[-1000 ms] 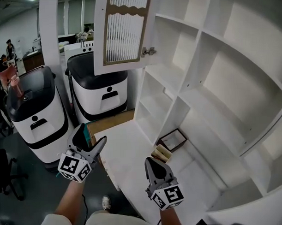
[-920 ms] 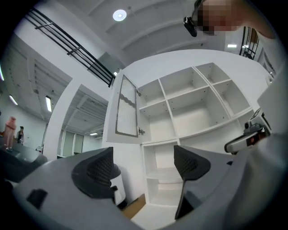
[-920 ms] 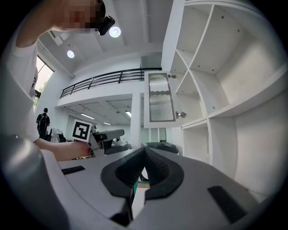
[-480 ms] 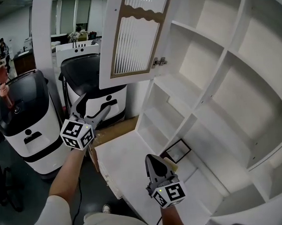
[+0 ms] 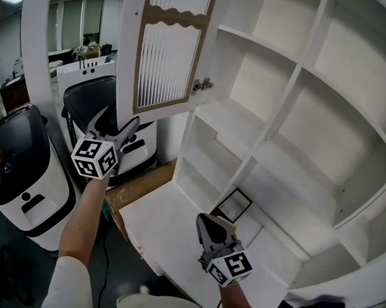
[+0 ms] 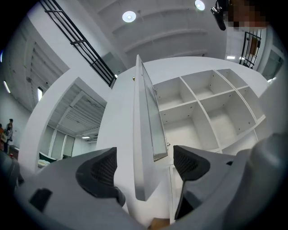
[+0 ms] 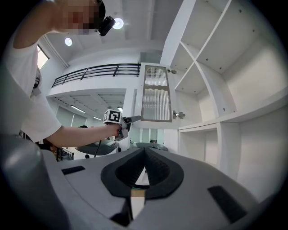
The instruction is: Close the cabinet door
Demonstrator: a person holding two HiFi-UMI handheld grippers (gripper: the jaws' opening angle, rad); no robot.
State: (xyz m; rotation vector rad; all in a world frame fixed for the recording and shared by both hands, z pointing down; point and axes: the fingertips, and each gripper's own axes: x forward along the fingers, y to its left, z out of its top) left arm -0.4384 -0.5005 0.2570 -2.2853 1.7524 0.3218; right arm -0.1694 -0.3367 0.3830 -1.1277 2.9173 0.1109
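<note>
The white cabinet door [image 5: 167,53] with its ribbed glass pane stands swung out from the open shelving [image 5: 286,109], hinged at its right edge. My left gripper [image 5: 118,119] is raised just below the door's lower left corner, jaws open and empty. In the left gripper view the door's edge [image 6: 140,134] lines up between the open jaws of the left gripper [image 6: 144,167], a little beyond them. My right gripper [image 5: 207,220] hangs low over the white counter [image 5: 161,224], shut on nothing. The right gripper view shows the right gripper [image 7: 145,158], the door [image 7: 156,93] and the left gripper [image 7: 125,120] beside it.
Two white machines with black lids [image 5: 26,168] [image 5: 105,96] stand on the floor left of the cabinet. A small framed picture [image 5: 236,204] lies on the counter under the lowest shelf. A brown board [image 5: 140,183] lines the counter's left edge.
My left gripper has risen from beside the counter's edge up to the door's lower left corner. The right gripper has hardly moved. The head view has tilted upward.
</note>
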